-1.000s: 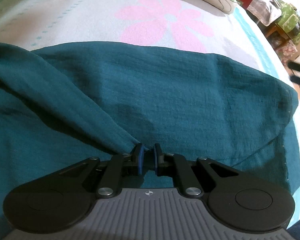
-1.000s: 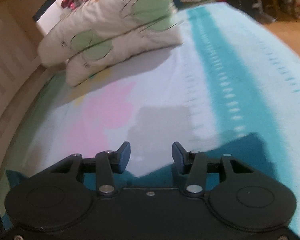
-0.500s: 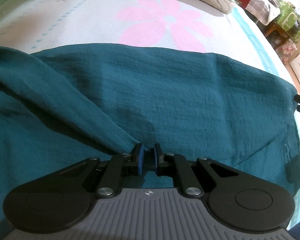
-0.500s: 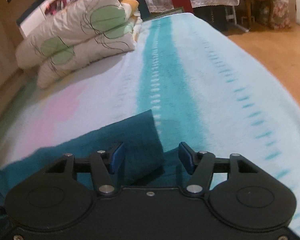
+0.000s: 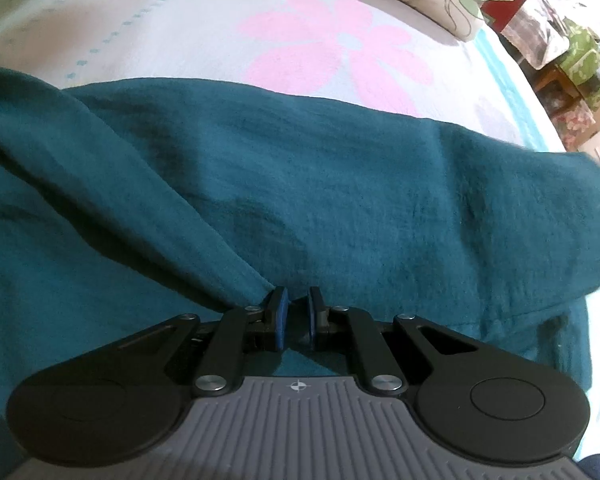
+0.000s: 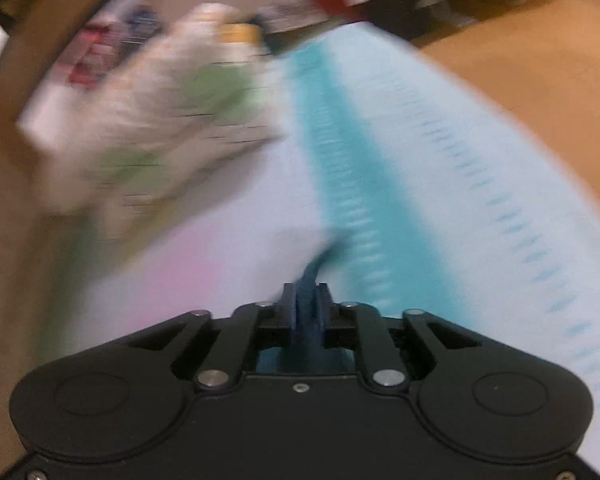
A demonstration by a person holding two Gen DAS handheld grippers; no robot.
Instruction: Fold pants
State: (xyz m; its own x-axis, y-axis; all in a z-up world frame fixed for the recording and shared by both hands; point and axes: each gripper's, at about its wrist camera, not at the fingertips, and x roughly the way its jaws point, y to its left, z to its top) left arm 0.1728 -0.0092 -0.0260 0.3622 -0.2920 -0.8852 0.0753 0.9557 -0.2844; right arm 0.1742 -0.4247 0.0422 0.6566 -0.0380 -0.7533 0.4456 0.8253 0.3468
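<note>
On a flower-print bedspread point(image 5: 180, 28), the teal pants point(image 5: 340, 184) are lying spread across the bed as both tongs are now gripping them. The right gripper point(image 6: 306, 300), whose fingers were standing wide apart over a corner of the fabric half a second ago, is now pinching a thin ridge of teal cloth between nearly closed pads. The left gripper point(image 5: 295, 308) is keeping its narrow hold on a gathered fold near the front edge, unchanged over the last second. With both ends taken up, the garment is judged ready to be lifted and carried over for a fold. The right wrist view is heavily smeared by motion, so the pillows point(image 6: 160, 120) are reading only as a pale blur, and how much cloth the right pads are holding is hard to tell. The pants' left end is running out of view.
</note>
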